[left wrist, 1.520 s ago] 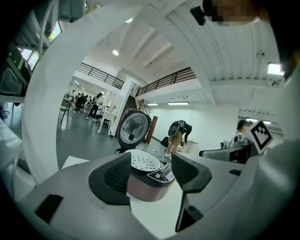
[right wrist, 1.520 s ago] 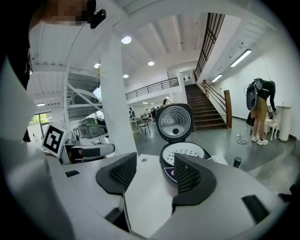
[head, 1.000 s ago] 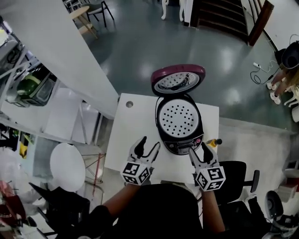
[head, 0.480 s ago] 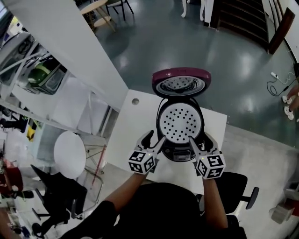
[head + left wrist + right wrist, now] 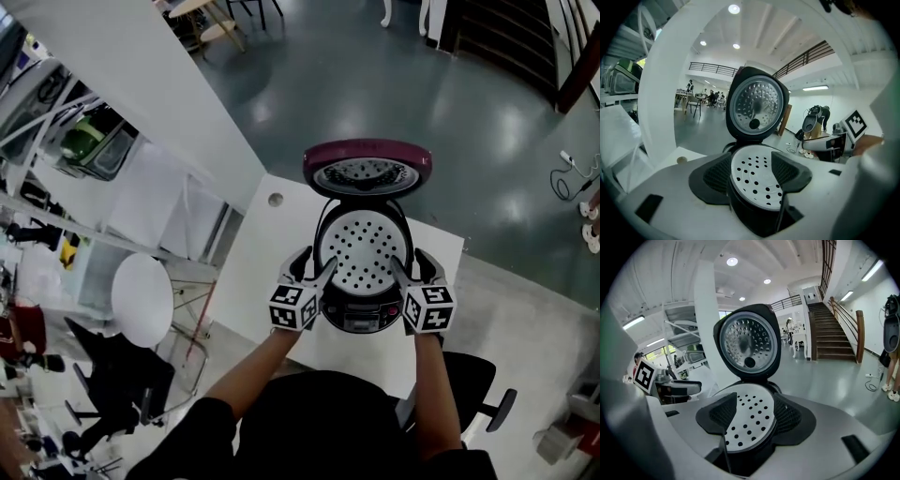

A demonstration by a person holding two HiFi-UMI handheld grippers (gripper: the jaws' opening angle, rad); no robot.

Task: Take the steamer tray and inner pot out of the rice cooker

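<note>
The black rice cooker (image 5: 362,307) stands on the white table (image 5: 267,253) with its maroon lid (image 5: 367,171) swung up. A white perforated steamer tray (image 5: 364,248) lies in its mouth and hides the inner pot beneath it. My left gripper (image 5: 315,269) is open at the tray's left edge, one finger outside the cooker and one over the tray. My right gripper (image 5: 413,271) is open at the right edge in the same way. The tray (image 5: 754,180) fills the gap between the left gripper (image 5: 752,161) pads. The tray (image 5: 747,425) also lies between the right gripper (image 5: 754,408) pads.
A round hole (image 5: 275,199) sits in the table's far left corner. The table ends just behind the cooker and close to its right. A round white stool (image 5: 142,300) stands below on the left, a black chair (image 5: 473,384) at the lower right.
Both grippers have moved forward from the table's near edge to either side of the cooker's mouth, and their jaws now straddle the tray's rim.
</note>
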